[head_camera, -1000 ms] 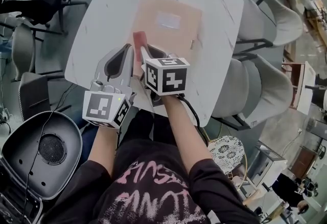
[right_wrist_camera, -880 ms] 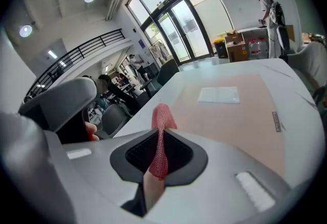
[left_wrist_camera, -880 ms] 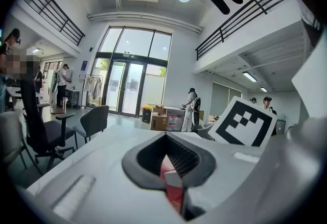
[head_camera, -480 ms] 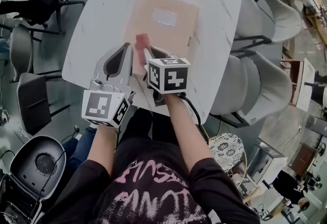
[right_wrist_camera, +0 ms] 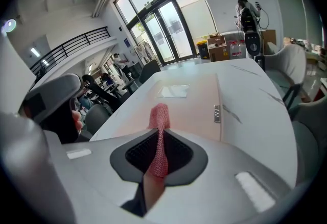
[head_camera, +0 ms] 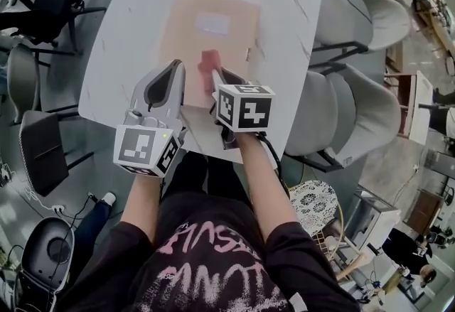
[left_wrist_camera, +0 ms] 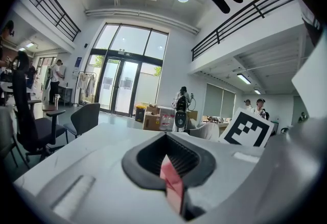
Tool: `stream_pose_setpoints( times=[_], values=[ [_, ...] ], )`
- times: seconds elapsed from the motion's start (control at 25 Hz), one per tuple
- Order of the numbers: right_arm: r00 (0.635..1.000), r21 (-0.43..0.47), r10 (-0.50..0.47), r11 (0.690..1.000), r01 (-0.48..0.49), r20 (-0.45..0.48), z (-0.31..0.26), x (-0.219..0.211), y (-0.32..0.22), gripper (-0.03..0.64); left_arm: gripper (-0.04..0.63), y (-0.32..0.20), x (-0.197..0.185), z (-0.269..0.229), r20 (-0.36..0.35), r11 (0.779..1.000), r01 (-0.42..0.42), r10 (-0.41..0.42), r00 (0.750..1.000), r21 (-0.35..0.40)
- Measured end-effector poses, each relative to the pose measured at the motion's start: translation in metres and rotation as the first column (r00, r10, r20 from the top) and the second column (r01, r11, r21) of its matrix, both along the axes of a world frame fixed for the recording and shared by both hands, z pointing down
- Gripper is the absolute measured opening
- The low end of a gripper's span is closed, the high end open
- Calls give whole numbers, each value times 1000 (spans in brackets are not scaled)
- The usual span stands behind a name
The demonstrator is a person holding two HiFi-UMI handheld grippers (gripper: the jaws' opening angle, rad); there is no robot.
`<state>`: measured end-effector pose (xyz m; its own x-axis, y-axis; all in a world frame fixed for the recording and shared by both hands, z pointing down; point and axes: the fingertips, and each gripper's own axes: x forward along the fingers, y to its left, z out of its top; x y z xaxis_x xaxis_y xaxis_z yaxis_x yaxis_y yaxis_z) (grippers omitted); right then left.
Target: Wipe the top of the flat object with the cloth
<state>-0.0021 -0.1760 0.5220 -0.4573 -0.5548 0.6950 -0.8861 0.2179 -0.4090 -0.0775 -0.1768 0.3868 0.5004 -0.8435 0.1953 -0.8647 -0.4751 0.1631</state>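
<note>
The right gripper (head_camera: 212, 74) has its jaws pressed shut on a red cloth (head_camera: 208, 62). In the right gripper view the knitted fabric is pinched between the dark pads and sticks out past the tips. The cloth rests on the peach folder (head_camera: 238, 40), which lies flat on the white table (head_camera: 131, 40).

A second ago the cloth was at the folder's near left part, close to the left gripper's tip. Half a second ago it was a little further right. Now it sits about midway across the folder, just nearer than the white label (head_camera: 212, 23), so the right gripper has carried it to the right. A gap has opened between the two grippers, which earlier were side by side and almost touching.

The left gripper (head_camera: 178, 67) has stayed at the folder's near left edge. Its jaws are closed almost fully. The left gripper view shows only a thin slit between them, with a sliver of pink in it, and no object can be made out in their grip.

A small metal clasp (head_camera: 249, 55) remains on the folder's right edge, to the right of the cloth. The head view has also shifted, and the dark case (head_camera: 43, 261) at the near left now sits lower and further into the corner than before.
</note>
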Motion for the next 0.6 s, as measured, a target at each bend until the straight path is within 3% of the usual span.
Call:
stream_pose_setpoints(
  times=[0.6],
  values=[
    [992,-3,118,993,-118,-38,4,65,7,51,0,5,16,-1,-4,999,-33,33,999,2]
  ],
)
